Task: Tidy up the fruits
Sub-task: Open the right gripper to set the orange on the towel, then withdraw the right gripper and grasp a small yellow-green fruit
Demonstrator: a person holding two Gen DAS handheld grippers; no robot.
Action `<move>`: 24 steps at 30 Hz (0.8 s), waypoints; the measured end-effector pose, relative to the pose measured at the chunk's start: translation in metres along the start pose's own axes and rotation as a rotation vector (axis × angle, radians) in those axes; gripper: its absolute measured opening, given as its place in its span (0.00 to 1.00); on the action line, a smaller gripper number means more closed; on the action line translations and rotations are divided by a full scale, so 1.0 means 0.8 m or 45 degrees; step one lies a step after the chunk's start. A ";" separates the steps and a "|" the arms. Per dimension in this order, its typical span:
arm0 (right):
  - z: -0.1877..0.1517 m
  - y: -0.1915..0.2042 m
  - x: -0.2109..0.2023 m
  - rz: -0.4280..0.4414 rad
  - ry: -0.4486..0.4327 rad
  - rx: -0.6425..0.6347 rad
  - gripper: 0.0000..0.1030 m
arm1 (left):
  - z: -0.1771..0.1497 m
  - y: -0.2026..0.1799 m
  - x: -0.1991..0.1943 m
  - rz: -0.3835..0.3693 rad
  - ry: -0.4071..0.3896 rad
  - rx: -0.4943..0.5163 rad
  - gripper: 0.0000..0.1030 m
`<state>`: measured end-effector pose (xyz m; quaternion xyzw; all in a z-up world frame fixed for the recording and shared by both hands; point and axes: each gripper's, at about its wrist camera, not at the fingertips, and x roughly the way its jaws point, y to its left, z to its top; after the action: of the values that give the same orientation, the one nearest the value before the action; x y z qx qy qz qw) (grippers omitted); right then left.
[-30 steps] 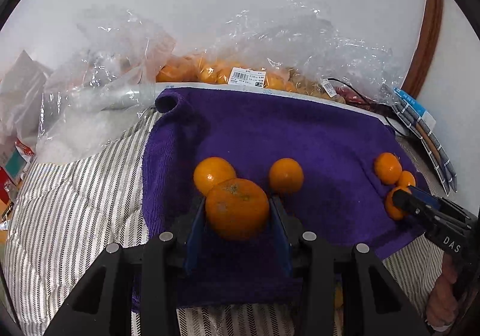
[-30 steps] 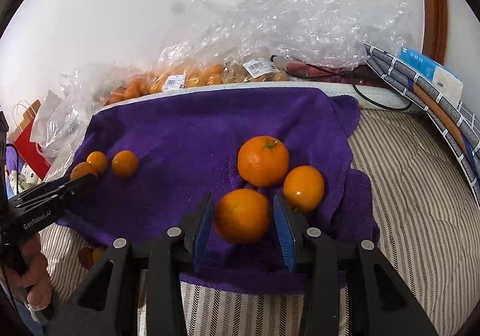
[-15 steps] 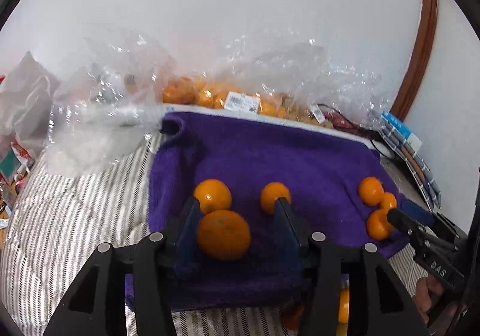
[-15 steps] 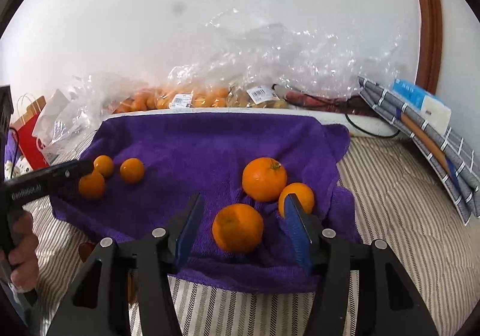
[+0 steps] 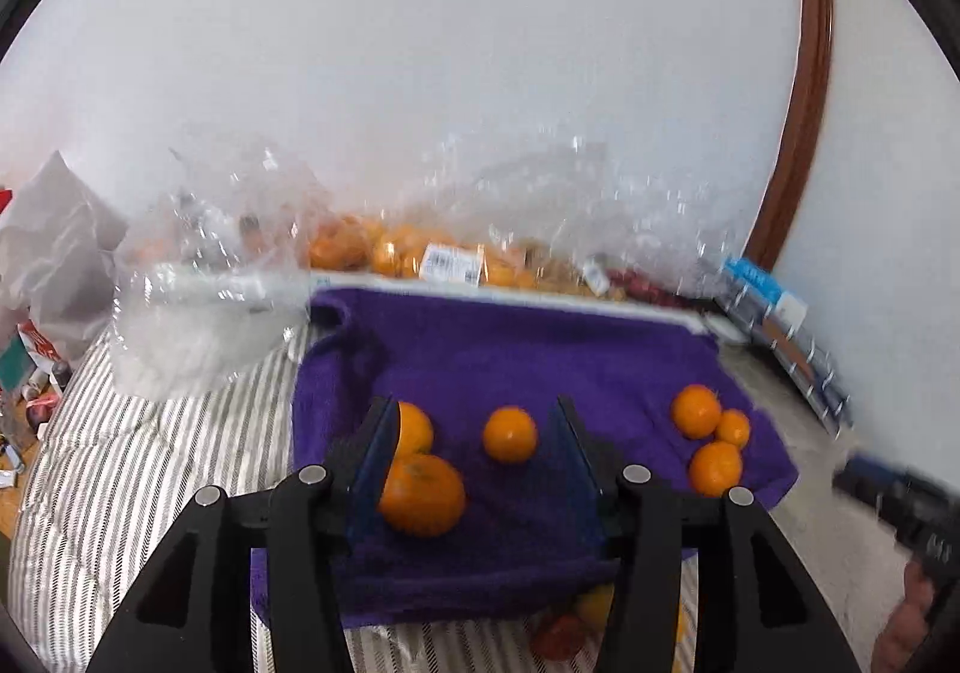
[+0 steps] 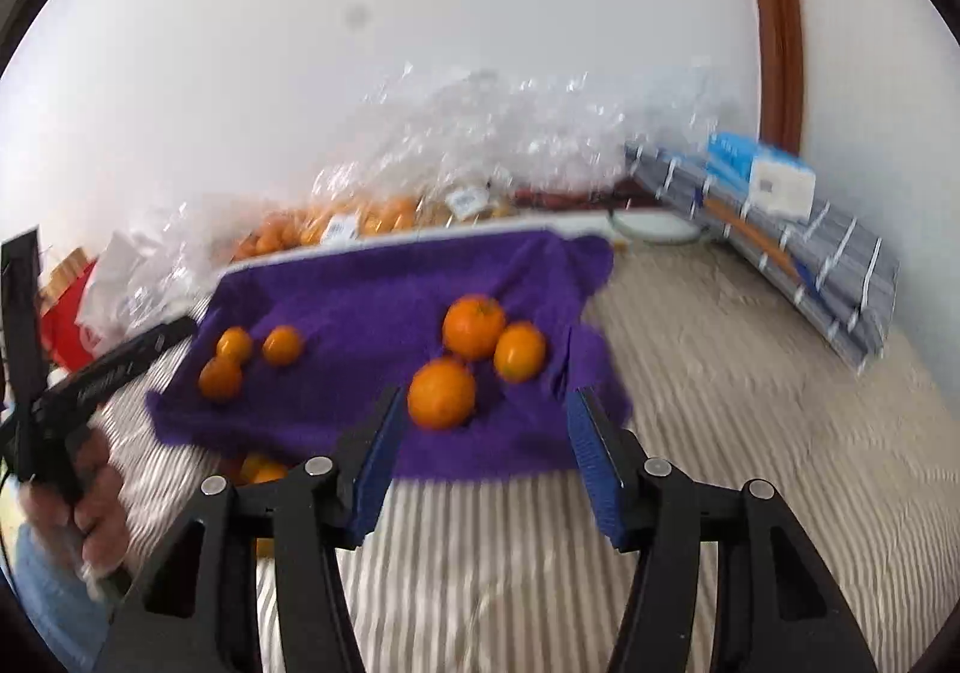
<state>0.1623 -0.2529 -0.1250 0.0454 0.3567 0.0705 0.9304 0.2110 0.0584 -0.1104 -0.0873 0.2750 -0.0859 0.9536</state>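
A purple towel (image 5: 528, 355) lies on a striped bed cover and shows in the right wrist view (image 6: 372, 301) too. Two groups of three oranges rest on it. In the left wrist view the left group has a large orange (image 5: 423, 494) beside my left pad, and a right group (image 5: 711, 439) lies further right. My left gripper (image 5: 474, 454) is open and empty, raised above the towel. My right gripper (image 6: 486, 436) is open and empty, pulled back over the cover, with an orange (image 6: 442, 394) and two more behind it ahead.
Clear plastic bags of oranges (image 5: 414, 253) lie along the wall behind the towel. Folded striped cloth and a blue box (image 6: 762, 181) sit at the right. More fruit (image 5: 564, 631) lies under the towel's front edge. Clutter (image 5: 36, 349) is at the far left.
Both grippers opened and let go of their oranges, which now rest on the towel. Both grippers then pulled back and up, away from the fruit.
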 end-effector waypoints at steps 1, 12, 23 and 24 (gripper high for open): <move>-0.006 0.000 -0.006 0.008 0.029 0.005 0.54 | 0.001 0.001 -0.003 -0.009 -0.014 0.003 0.48; -0.066 0.013 -0.041 -0.003 0.139 0.027 0.48 | -0.002 0.002 -0.022 -0.041 -0.017 -0.010 0.48; -0.081 0.082 -0.008 0.095 0.201 -0.135 0.36 | -0.056 0.046 -0.079 0.155 0.140 -0.070 0.48; -0.082 0.088 -0.003 0.103 0.209 -0.143 0.36 | -0.061 0.053 -0.081 0.164 0.139 -0.078 0.48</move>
<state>0.1096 -0.1820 -0.1627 0.0016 0.4251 0.1315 0.8955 0.1359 0.1074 -0.1272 -0.0939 0.3341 -0.0207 0.9376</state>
